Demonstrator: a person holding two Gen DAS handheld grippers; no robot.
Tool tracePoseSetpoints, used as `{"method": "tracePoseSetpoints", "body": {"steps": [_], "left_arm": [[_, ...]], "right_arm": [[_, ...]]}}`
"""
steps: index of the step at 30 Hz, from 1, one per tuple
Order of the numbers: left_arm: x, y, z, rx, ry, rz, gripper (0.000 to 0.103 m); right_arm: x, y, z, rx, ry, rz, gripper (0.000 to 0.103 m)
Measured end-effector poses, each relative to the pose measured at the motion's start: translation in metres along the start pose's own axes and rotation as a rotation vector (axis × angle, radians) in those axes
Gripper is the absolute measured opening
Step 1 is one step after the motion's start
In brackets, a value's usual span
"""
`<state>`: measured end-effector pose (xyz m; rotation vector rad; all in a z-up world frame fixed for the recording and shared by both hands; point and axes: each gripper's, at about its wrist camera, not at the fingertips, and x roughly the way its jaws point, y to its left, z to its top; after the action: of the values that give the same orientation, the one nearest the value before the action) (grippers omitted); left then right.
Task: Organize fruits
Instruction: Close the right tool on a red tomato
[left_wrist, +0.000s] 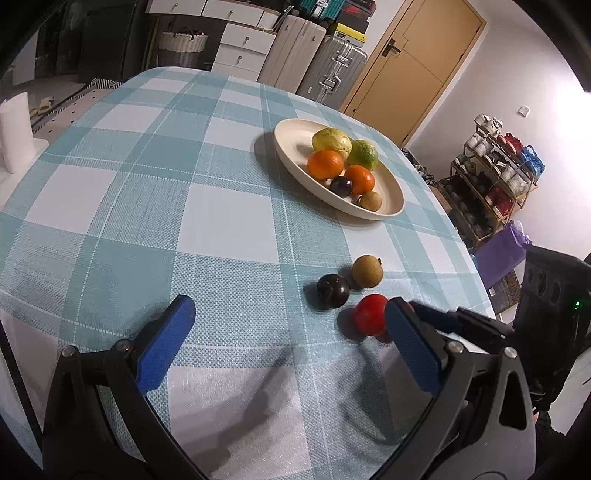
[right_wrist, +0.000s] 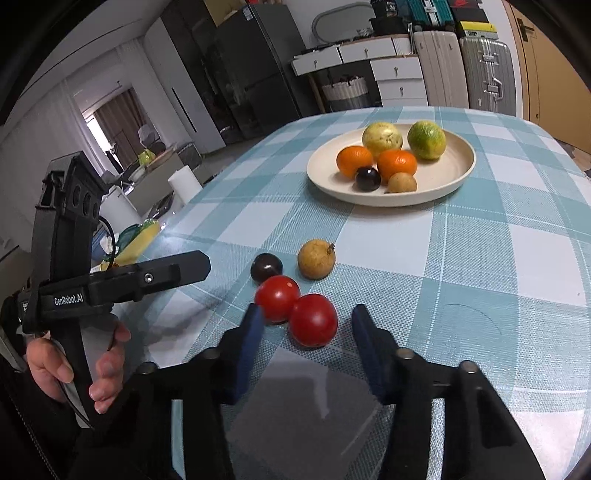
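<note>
A: The counter (right_wrist: 480, 258) wears a woven checked cloth, matt and coarse-grained. The plate (right_wrist: 461, 173) looks like smooth cream ceramic or plastic; I cannot tell which.

B: The two tomatoes (right_wrist: 313, 319) are glossy and taut. The dark plum (right_wrist: 266, 266) near them shines too, while the brown fruit (right_wrist: 316, 258) is dull and rough.

A: Both oranges (right_wrist: 354, 160) have pebbled, slightly shiny peel.

B: The right tongs (right_wrist: 308, 332) carry ribbed blue rubbery pads (right_wrist: 253, 332) on matt black plastic, with bare metal bolts. The left tongs (left_wrist: 291, 325) look alike.

Two touching red tomatoes (right_wrist: 295, 309), a dark plum (right_wrist: 266, 266), perhaps a longan (right_wrist: 316, 259) beside the six-fruit plate (right_wrist: 458, 173).
</note>
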<state>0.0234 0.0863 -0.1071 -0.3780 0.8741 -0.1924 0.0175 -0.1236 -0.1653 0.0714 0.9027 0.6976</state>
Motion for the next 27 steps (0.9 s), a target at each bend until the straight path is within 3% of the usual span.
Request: {"method": "tracePoseSetpoints", "body": {"steps": [2, 17, 22, 27], "left_arm": [[0.003, 0.002, 0.001, -0.013, 0.01, -0.009, 0.102], [0.019, 0.0, 0.009, -0.02, 0.045, -0.048, 0.102], [0.025, -0.007, 0.011, 0.019, 0.046, -0.017, 0.102], [0.028, -0.028, 0.012, 0.155, 0.021, 0.068, 0.102]], "right_arm": [[0.005, 0.0, 0.0, -0.001, 0.028, -0.002, 0.028], [-0.007, -0.008, 0.003, 0.017, -0.002, 0.024, 0.027], [-0.016, -0.013, 0.006, 0.028, -0.034, 0.027, 0.027], [-0.012, -0.019, 0.005, 0.042, -0.025, 0.028, 0.027]]}}
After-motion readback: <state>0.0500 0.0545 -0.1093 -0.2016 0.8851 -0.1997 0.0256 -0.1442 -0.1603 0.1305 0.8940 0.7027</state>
